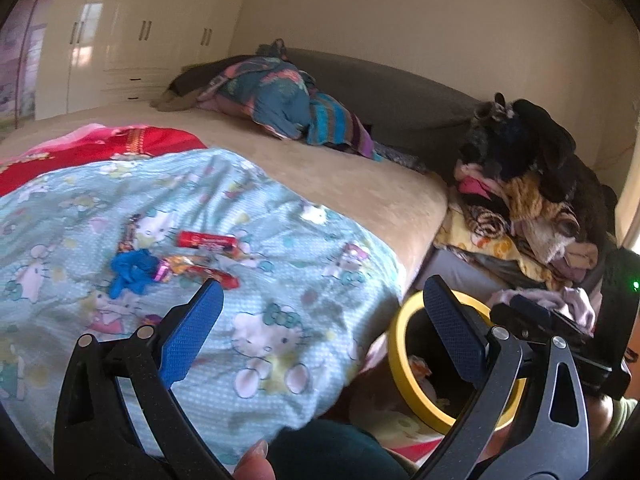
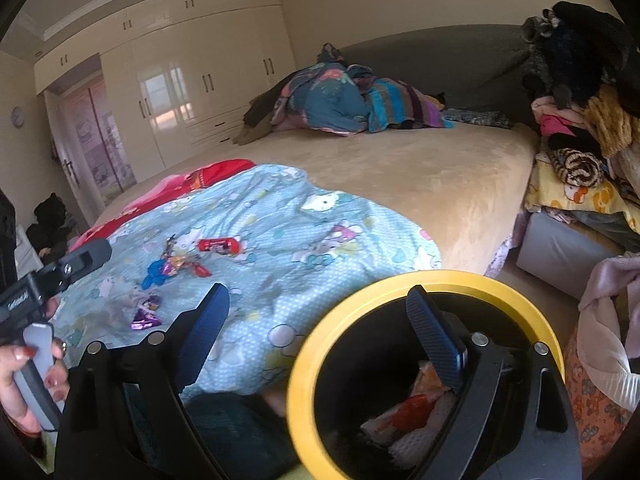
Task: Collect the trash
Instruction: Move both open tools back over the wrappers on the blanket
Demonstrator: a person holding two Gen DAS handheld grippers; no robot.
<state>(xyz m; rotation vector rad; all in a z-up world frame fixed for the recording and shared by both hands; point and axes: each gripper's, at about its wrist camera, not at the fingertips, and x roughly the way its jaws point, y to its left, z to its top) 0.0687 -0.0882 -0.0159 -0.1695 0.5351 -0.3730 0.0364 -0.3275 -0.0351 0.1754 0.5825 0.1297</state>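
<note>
Several wrappers lie on the light-blue cartoon blanket (image 1: 280, 280): a red wrapper (image 1: 208, 240) (image 2: 218, 245), a crumpled blue piece (image 1: 132, 270) (image 2: 154, 274), orange-red wrappers (image 1: 200, 271) (image 2: 182, 263) and a purple wrapper (image 2: 146, 316). My left gripper (image 1: 322, 282) hovers open just short of them, nothing between its pads. A yellow-rimmed black bin (image 1: 396, 344) (image 2: 298, 376) stands beside the bed, with wrappers (image 2: 408, 412) inside. My right gripper (image 2: 318, 289) is open and holds nothing, its right finger over the bin's mouth. A hand (image 2: 24, 376) holds the left gripper's handle.
The beige bed (image 2: 420, 176) carries a red-pink blanket (image 1: 120, 140) and a heap of bedding (image 2: 340, 100) by the grey headboard. Piled clothes (image 1: 532, 200) sit on a grey box (image 2: 560, 252) to the right. Pale wardrobes (image 2: 180, 88) fill the far wall.
</note>
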